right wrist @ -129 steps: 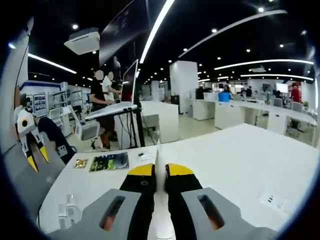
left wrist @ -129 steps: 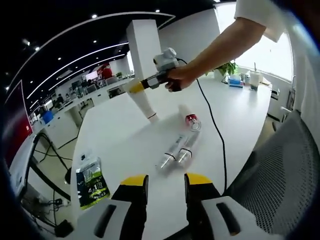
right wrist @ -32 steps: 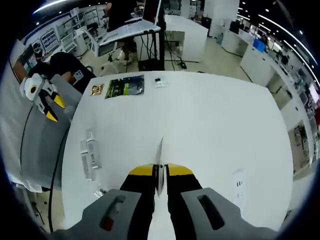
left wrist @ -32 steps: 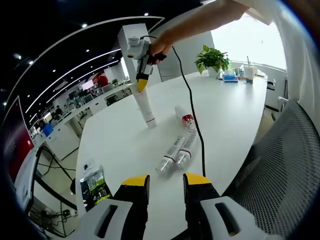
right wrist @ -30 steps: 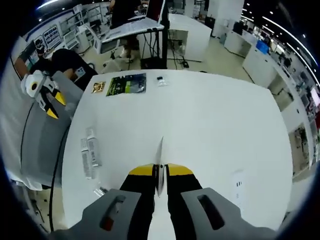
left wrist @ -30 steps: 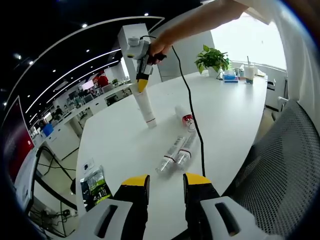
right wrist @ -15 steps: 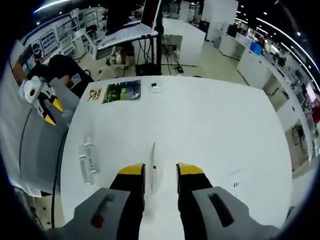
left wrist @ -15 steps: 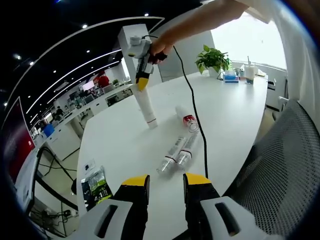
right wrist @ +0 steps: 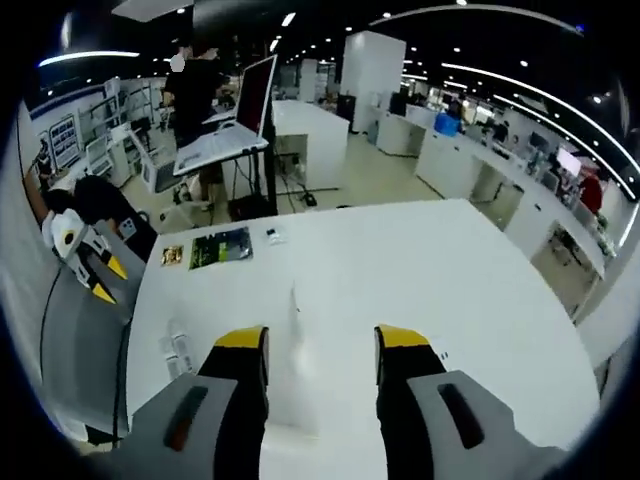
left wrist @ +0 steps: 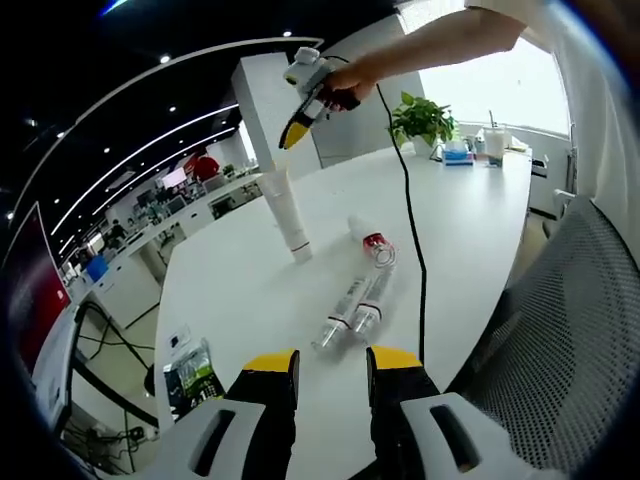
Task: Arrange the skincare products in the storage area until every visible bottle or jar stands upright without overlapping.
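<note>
A white tube stands upright on its cap on the white table. My right gripper, held by a hand, hovers above the tube's top, apart from it. In the right gripper view that gripper is open, and the tube stands free below, between the jaws. A bottle with a red band lies on its side. Two clear tubes lie side by side nearer to me; they show again as clear tubes. My left gripper is open over the table's near edge, holding nothing.
A green sachet lies near the table's left edge; in the right gripper view the green sachet has a small gold packet beside it. The right gripper's black cable hangs across the table. A mesh chair stands at right.
My right gripper opened, let go of the white tube and rose away from it. The tube stays standing. My left gripper has hardly moved.
</note>
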### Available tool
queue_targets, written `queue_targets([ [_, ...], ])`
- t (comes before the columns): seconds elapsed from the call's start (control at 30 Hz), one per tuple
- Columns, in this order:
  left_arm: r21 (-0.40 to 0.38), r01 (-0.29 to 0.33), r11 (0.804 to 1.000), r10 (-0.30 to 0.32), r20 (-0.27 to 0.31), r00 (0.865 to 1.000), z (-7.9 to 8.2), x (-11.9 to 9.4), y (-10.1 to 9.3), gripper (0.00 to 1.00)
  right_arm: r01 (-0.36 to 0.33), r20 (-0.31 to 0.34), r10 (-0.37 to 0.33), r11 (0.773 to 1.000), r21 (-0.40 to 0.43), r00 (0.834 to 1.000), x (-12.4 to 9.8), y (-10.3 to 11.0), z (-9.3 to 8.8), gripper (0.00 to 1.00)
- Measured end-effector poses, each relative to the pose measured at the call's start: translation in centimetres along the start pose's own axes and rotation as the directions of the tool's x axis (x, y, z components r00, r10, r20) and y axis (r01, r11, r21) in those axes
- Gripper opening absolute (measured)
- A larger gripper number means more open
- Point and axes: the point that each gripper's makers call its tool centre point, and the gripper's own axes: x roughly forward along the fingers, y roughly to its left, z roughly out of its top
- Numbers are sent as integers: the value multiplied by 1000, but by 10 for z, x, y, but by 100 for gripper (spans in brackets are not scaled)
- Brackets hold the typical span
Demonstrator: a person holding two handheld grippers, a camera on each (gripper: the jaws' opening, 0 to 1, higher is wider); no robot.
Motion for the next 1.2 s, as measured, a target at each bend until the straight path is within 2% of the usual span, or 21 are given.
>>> queue_targets([
  [0.1,0,-3,1000,3,8,1000,1,-1,1,27,48,8,-48,999,13,999,-22,-6,-16,42],
  [0.17,5,-6,1000,6,13,1000,2,-1,1,27,58,-13,-58,997,45,998,-30,-10,-33,43],
  [0.23,6,-6,1000,6,17,1000,3,-2,0,27,60,-62,-57,996,63,996,-34,-9,-51,45],
  [0.3,9,-7,1000,7,22,1000,4,-2,0,27,43,-141,-36,998,47,989,-35,-1,-77,47],
  [0.37,9,-7,1000,7,24,1000,4,-2,0,27,-13,-203,21,999,43,979,-32,15,-100,46],
  [0.4,11,-7,1000,7,26,1000,4,-2,0,27,-80,-212,90,995,55,973,-30,30,-111,44],
  [0.43,12,-7,1000,7,27,1000,4,-2,0,27,-108,-194,122,991,80,973,-26,38,-115,43],
  [0.5,13,-7,1000,7,29,1000,4,-3,0,27,-142,-209,168,981,130,964,-21,53,-130,46],
  [0.53,14,-8,1000,8,30,1000,4,-3,0,27,-146,-252,175,981,130,952,-18,59,-143,49],
  [0.6,13,-10,1000,9,30,999,5,-3,1,27,-162,-302,185,982,100,935,-15,68,-157,51],
  [0.67,15,-12,1000,12,30,999,4,-3,1,27,-196,-381,208,978,70,901,-13,81,-175,52],
  [0.8,15,-20,1000,19,23,1000,3,-3,2,27,-245,-499,188,968,-51,846,-11,91,-200,56],
  [0.87,10,-23,1000,23,20,1000,2,-3,3,27,-271,-557,145,951,-150,818,-11,89,-211,57],
  [0.93,9,-22,1000,21,19,1000,2,-3,3,27,-284,-566,115,933,-219,817,-5,83,-217,58],
  [1.0,16,-16,1000,15,18,1000,2,-3,2,27,-286,-559,78,912,-294,825,0,82,-215,60],
  [1.03,20,-16,1000,15,18,1000,2,-3,1,27,-298,-568,72,900,-317,820,1,82,-217,60],
  [1.13,18,-20,1000,20,18,1000,2,-3,3,27,-355,-594,23,820,-449,804,7,79,-220,63],
  [1.2,14,-23,1000,23,18,1000,2,-3,4,27,-367,-597,-21,771,-520,802,13,76,-217,64],
])
